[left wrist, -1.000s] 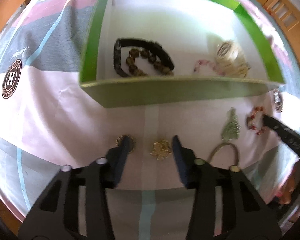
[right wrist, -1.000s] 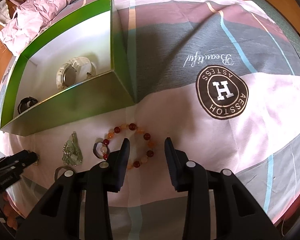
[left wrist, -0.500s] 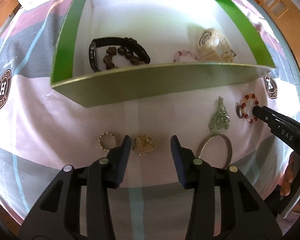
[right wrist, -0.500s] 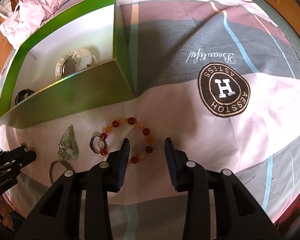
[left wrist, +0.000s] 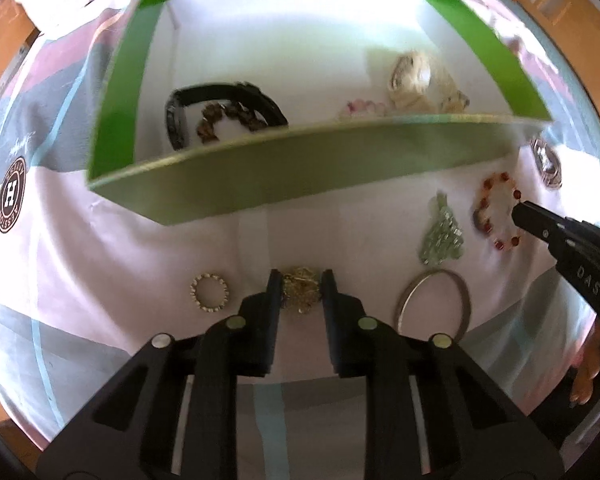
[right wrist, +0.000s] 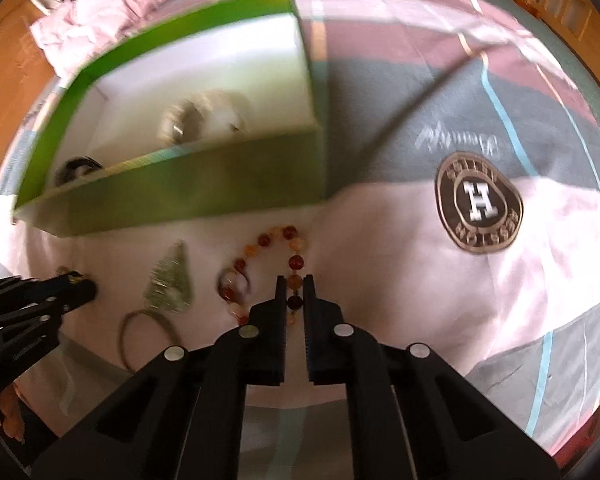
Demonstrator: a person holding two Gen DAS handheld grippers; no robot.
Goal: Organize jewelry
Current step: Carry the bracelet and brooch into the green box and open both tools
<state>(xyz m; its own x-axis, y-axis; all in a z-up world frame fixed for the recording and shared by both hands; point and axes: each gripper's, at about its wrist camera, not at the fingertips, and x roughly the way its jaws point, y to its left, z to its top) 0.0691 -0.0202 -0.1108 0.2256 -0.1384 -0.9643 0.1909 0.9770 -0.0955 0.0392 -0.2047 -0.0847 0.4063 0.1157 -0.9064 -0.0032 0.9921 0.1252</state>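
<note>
Bed w/ pink-grey sheet (right wrist: 420,300). Left claw (left wrist: 301,286) just closed on gold filigree brooch (left wrist: 301,292); right claw (right wrist: 295,294) just closed on red-orange bead bracelet (right wrist: 268,256). Pickup step; next: lift both into green cardboard box (left wrist: 300,184).

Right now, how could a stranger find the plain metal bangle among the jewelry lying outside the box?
Start at the green box on the bedspread; the loose pieces lie along its near wall. The metal bangle lies nearest the camera, below the pale green pendant. It alone is a plain, smooth ring: no beads, no stones.
</note>
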